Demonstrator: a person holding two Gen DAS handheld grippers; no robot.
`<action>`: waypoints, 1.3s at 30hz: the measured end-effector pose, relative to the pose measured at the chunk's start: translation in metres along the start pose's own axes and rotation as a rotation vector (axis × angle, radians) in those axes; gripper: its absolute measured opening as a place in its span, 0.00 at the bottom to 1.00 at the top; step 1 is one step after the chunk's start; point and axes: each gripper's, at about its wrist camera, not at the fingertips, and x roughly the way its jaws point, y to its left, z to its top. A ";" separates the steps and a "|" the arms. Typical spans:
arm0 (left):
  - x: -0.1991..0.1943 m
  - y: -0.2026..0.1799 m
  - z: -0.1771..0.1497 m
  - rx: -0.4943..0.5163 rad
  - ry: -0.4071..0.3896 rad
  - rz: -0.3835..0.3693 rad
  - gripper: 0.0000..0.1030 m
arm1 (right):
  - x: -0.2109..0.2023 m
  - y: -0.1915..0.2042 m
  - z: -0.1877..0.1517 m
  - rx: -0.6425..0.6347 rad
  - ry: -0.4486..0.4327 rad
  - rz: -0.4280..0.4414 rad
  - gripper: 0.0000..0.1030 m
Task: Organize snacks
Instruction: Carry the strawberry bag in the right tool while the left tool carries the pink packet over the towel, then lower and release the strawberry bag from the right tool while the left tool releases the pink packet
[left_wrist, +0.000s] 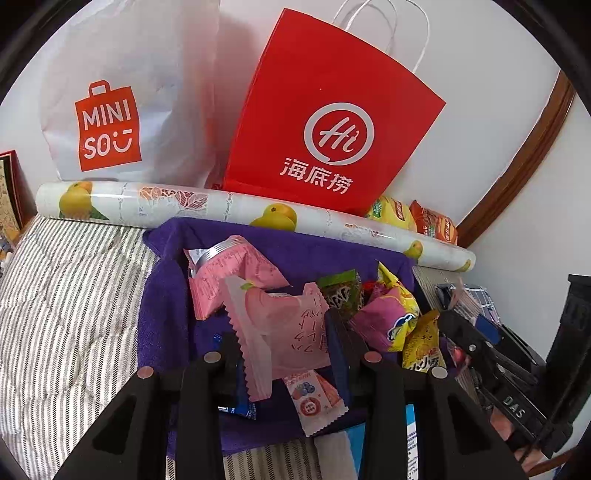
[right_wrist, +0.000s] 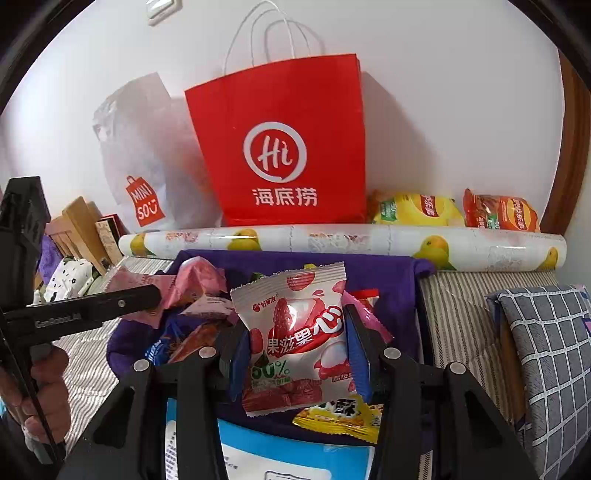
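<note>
Snacks lie heaped on a purple towel (left_wrist: 173, 302) below both sets of fingers. Left gripper (left_wrist: 284, 345) clamps a pink peach packet (left_wrist: 284, 325); right gripper (right_wrist: 295, 339) clamps a strawberry packet (right_wrist: 295, 332) between its 2 fingers.

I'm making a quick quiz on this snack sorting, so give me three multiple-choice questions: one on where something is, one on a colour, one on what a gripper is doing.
1. Where does the red paper bag stand?
A. behind the fruit-print roll, against the wall
B. on the grey checked pillow
C. inside the white shopping bag

2. What colour is the cloth under the snack pile?
A. green
B. purple
C. orange

3. What is the right gripper doing?
A. hanging open over nothing
B. gripping the roll
C. gripping a strawberry snack packet

Answers: 1 A, the bag rises behind the roll with the wall at its back; 2 B, purple cloth shows around the packets; 3 C, both fingers press the packet's sides.
</note>
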 end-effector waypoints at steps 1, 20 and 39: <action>0.001 0.001 0.000 -0.004 0.004 -0.002 0.33 | -0.001 0.001 0.000 -0.002 -0.005 0.003 0.44; -0.002 -0.002 0.000 -0.009 0.003 -0.023 0.33 | 0.004 0.002 -0.002 0.021 -0.008 -0.002 0.44; 0.015 0.003 -0.003 -0.028 0.042 -0.003 0.33 | 0.021 0.009 -0.010 0.002 0.075 0.008 0.45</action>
